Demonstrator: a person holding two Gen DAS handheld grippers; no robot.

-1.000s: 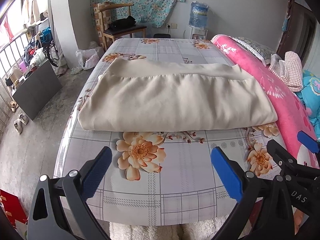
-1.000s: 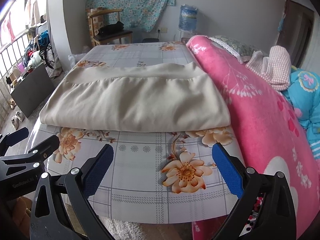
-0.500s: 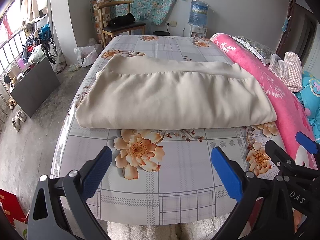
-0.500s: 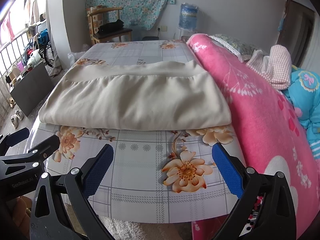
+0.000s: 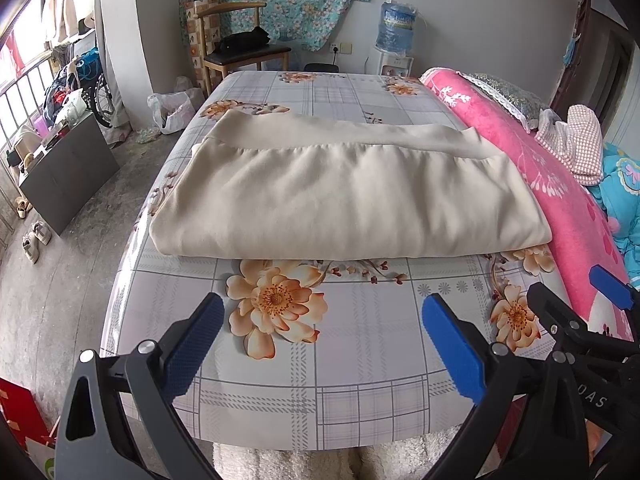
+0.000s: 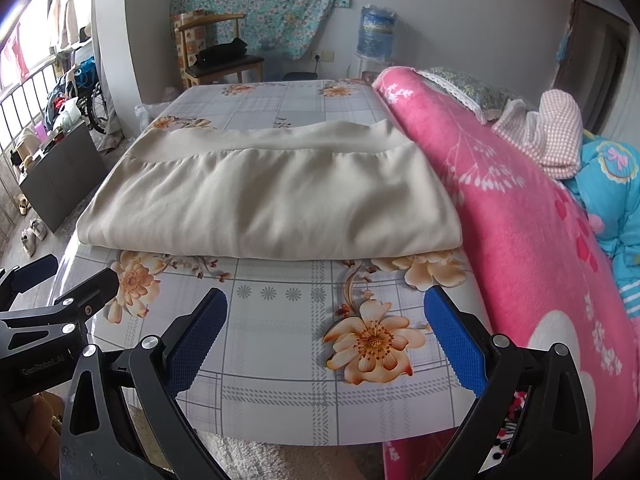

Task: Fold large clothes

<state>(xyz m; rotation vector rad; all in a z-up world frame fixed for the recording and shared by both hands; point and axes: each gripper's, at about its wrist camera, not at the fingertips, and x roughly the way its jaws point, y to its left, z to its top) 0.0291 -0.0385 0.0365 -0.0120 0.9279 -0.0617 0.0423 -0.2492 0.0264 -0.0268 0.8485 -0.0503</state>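
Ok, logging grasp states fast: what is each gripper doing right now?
Left gripper: open, holding nothing.
Right gripper: open, holding nothing.

Bare sheet is lying open between both spread tools and the near edge of the folded garment [image 5: 344, 196]; nothing is standing on that strip of bed [image 5: 360, 360]. The left tool [image 5: 320, 344] and right tool [image 6: 324, 344] are hovering side by side, close together. The pink blanket [image 6: 520, 220] is walling the right side, touching the garment's right edge. The far half of the bed is lying open.
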